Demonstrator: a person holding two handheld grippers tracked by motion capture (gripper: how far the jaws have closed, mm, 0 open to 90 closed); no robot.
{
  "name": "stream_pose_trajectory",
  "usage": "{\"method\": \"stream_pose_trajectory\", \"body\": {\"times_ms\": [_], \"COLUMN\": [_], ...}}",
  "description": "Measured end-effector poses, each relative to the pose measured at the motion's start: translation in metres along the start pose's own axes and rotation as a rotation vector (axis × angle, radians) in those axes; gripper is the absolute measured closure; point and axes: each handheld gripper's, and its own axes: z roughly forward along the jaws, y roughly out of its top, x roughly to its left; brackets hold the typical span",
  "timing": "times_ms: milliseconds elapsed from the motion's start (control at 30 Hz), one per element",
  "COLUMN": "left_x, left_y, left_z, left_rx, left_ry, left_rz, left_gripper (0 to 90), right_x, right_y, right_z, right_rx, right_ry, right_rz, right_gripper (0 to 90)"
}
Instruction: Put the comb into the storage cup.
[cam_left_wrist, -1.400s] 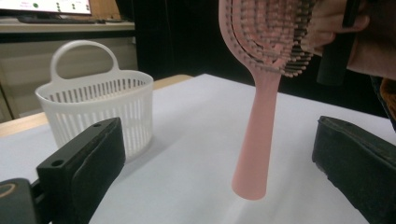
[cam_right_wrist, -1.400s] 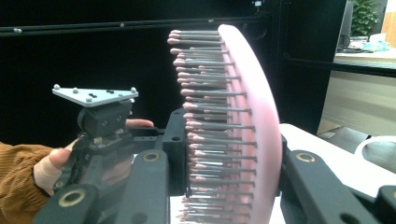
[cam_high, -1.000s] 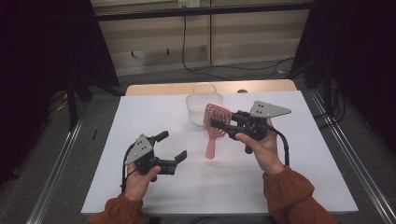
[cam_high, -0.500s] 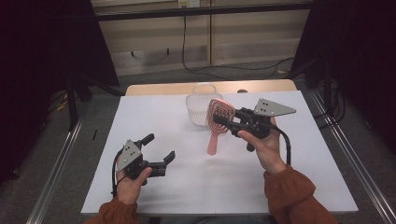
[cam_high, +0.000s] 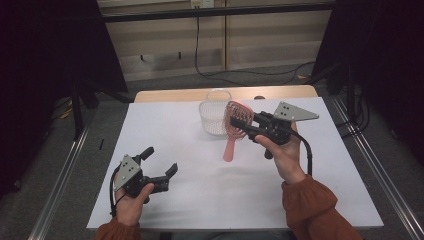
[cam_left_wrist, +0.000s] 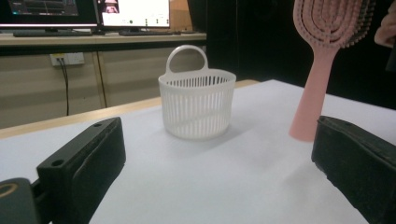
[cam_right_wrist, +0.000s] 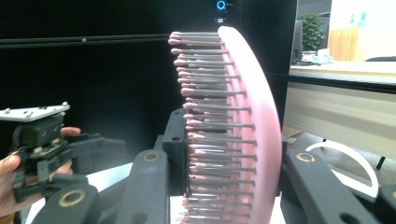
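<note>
A pink hairbrush (cam_high: 235, 122) hangs upright with its handle pointing down, and the handle's end sits at or just above the white tabletop (cam_high: 200, 200). My right gripper (cam_high: 246, 129) is shut on the brush head; in the right gripper view the bristled head (cam_right_wrist: 243, 126) stands between the two jaws. Just behind the brush is a white slotted basket (cam_high: 214, 116) with a loop handle. At the near left, low over the table, my left gripper (cam_high: 161, 161) stands open with nothing in it. Its own view looks toward the basket (cam_left_wrist: 198, 105) and the brush handle (cam_left_wrist: 313, 98).
The white tabletop lies on a wooden table whose far edge (cam_high: 175, 95) shows behind the basket. Metal rails (cam_high: 370, 165) run along both sides on the floor. Cables trail by the back wall. Bare table lies between the two grippers.
My left gripper has slid left and toward the near edge, still open. The right gripper stays about where it was, shut on the brush, whose head now sits a little higher.
</note>
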Motion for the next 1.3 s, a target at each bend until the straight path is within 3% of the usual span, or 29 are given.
{"method": "stream_pose_trajectory", "body": {"times_ms": [267, 433, 533, 700, 900, 1000, 1300], "left_x": [0.008, 0.009, 0.01, 0.014, 0.011, 0.009, 0.011], "left_y": [-0.006, -0.007, -0.008, -0.011, -0.01, -0.011, -0.011], "left_z": [-0.015, -0.023, -0.029, -0.037, -0.034, -0.033, -0.033], "left_rx": [0.014, 0.014, 0.017, 0.016, 0.0, 0.013, -0.006], "left_ry": [0.059, 0.051, 0.085, 0.097, 0.087, 0.083, 0.091], "left_rz": [-0.002, -0.006, -0.001, -0.004, 0.002, 0.024, -0.016], "left_gripper": [3.0, 3.0, 3.0, 3.0, 3.0, 3.0, 3.0], "right_x": [-0.005, -0.011, -0.011, -0.014, -0.022, -0.026, -0.031], "right_y": [0.008, 0.014, 0.017, 0.021, 0.024, 0.025, 0.037], "right_z": [0.009, 0.015, 0.018, 0.019, 0.024, 0.027, 0.035], "right_rx": [0.008, 0.002, 0.002, -0.005, -0.008, -0.006, -0.022], "right_ry": [-0.015, -0.027, -0.029, -0.04, -0.064, -0.078, -0.111], "right_rz": [-0.007, -0.013, -0.013, -0.014, 0.017, 0.025, 0.021], "right_gripper": [64.5, 64.5, 64.6, 64.6, 64.5, 64.5, 64.5]}}
